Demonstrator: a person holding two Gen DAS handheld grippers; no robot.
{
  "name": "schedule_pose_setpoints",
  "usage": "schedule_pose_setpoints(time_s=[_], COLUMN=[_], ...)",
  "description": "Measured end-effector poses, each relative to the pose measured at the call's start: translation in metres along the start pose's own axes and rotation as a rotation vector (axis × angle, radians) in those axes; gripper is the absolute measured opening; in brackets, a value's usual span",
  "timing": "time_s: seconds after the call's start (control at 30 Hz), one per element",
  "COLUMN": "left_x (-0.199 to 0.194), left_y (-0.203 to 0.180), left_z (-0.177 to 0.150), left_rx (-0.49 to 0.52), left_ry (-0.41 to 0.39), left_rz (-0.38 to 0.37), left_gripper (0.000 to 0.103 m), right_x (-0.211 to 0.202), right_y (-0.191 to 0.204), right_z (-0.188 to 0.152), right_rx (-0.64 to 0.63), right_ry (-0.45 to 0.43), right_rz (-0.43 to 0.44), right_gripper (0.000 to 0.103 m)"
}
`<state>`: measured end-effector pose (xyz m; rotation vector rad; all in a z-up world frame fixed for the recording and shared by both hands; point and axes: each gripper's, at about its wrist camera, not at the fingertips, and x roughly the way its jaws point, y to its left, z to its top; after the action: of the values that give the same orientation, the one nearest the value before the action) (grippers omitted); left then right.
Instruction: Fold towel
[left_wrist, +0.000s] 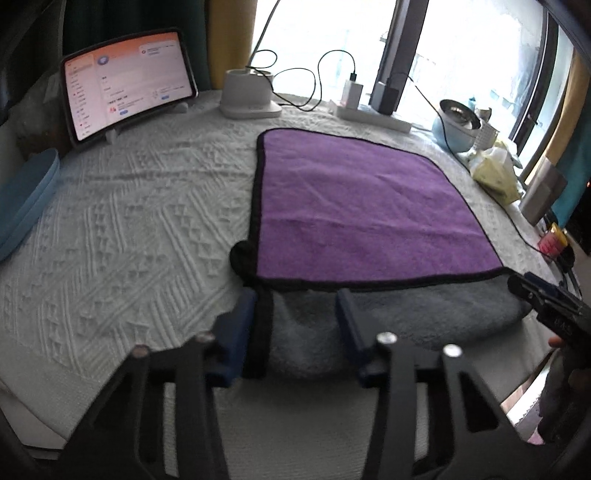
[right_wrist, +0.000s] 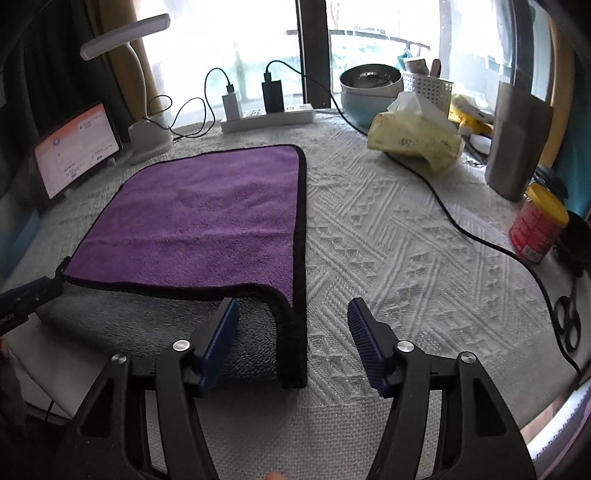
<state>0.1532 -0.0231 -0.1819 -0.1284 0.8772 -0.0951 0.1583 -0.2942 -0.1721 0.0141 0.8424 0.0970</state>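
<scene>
A purple towel (left_wrist: 362, 206) with a black hem lies on the white textured cloth; its near edge is turned back, and the grey underside (left_wrist: 406, 317) shows. My left gripper (left_wrist: 295, 306) is open, its jaws either side of the towel's near left corner. In the right wrist view the towel (right_wrist: 199, 221) lies left of centre with the grey strip (right_wrist: 147, 325) in front. My right gripper (right_wrist: 293, 317) is open, astride the near right corner and its black hem. Each gripper's tip shows in the other's view, the right one (left_wrist: 543, 295) and the left one (right_wrist: 22, 299).
At the back stand a tablet (left_wrist: 125, 81), a lamp base (left_wrist: 249, 98), a power strip (right_wrist: 267, 116) with chargers, a bowl (right_wrist: 369, 88), a tissue pack (right_wrist: 413, 144). A red can (right_wrist: 537, 225), scissors (right_wrist: 569, 321) and a black cable (right_wrist: 461, 221) lie right. A blue case (left_wrist: 26, 203) sits left.
</scene>
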Motion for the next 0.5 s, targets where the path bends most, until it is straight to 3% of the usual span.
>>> schedule_pose_setpoints(time_s=[0.23, 0.37, 0.5], left_x=[-0.001, -0.008, -0.020], left_y=[0.004, 0.004, 0.002], left_z=[-0.003, -0.002, 0.004], left_rx=[0.009, 0.009, 0.024], left_ry=[-0.001, -0.029, -0.074], left_rz=[0.029, 0.028, 0.027], left_gripper=[0.017, 0.012, 0.010], right_x=[0.007, 0.006, -0.004], right_y=[0.006, 0.009, 0.009], right_z=[-0.001, 0.000, 0.007], right_rx=[-0.035, -0.049, -0.060], right_ry=[0.025, 0.019, -0.008], right_rz=[0.038, 0.033, 0.044], right_gripper=[0.030, 0.011, 0.007])
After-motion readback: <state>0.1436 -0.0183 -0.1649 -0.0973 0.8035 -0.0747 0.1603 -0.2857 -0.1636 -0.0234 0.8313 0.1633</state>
